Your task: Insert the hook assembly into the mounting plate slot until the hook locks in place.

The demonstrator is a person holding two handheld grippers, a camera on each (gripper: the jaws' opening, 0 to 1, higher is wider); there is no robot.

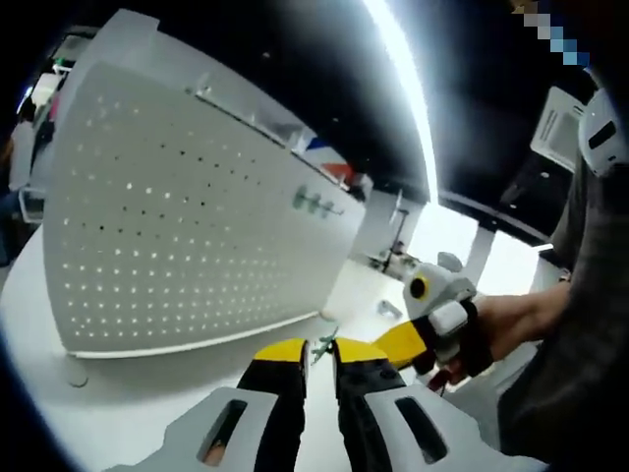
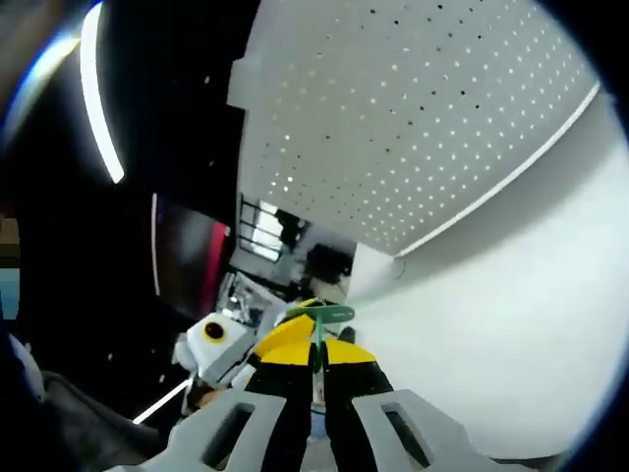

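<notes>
- White table (image 1: 118, 403) carries an upright pegboard (image 1: 187, 226) at 10 o'clock.
- Left gripper (image 1: 321, 354): jaws nearly together; grip unclear.
- Right gripper (image 2: 316, 349) pinches a green hook (image 2: 322, 320).

Our left tongs (image 1: 320, 356) have two black jaws capped with yellow tips, set on pale grey moulded bases, each base cut by one long slot. Our right tongs (image 2: 315, 346) are built alike: yellow tips, black jaws, grey slotted bases. Beside the left tongs, our hand (image 1: 499, 329) wears a black strap, and a dark grey checked sleeve (image 1: 575, 344) covers the arm behind it.
</notes>
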